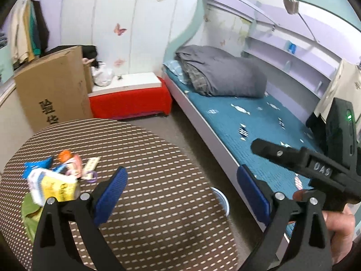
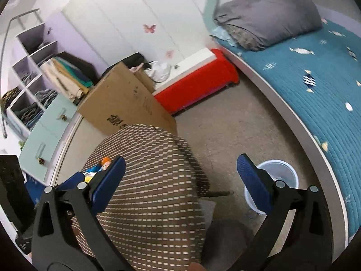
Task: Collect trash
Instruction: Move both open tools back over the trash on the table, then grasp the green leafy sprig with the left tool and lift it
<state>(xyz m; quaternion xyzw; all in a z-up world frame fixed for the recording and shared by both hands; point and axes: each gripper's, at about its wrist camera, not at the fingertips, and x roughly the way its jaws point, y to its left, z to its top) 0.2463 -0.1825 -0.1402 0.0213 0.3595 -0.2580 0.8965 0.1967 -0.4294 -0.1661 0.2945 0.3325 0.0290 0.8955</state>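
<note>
Several wrappers and packets form a trash pile (image 1: 56, 176) on the left of a round table with a brown woven cover (image 1: 146, 158); a yellow-and-white packet (image 1: 54, 187) lies nearest me. My left gripper (image 1: 181, 185) hangs open above the table's right part, empty. In the left wrist view the right gripper's black body (image 1: 315, 167) shows at the right, held by a hand (image 1: 338, 225). My right gripper (image 2: 180, 174) is open and empty over the table's edge. A pale blue bin (image 2: 278, 176) stands on the floor beside the bed; its rim (image 1: 222, 199) peeks past the table.
A cardboard box (image 1: 54, 85) stands behind the table. A red bench with a white top (image 1: 133, 94) sits against the wall. A bed with a teal cover (image 1: 259, 124) and a folded grey quilt (image 1: 223, 72) runs along the right. Shelves with clothes (image 2: 29, 85) are at left.
</note>
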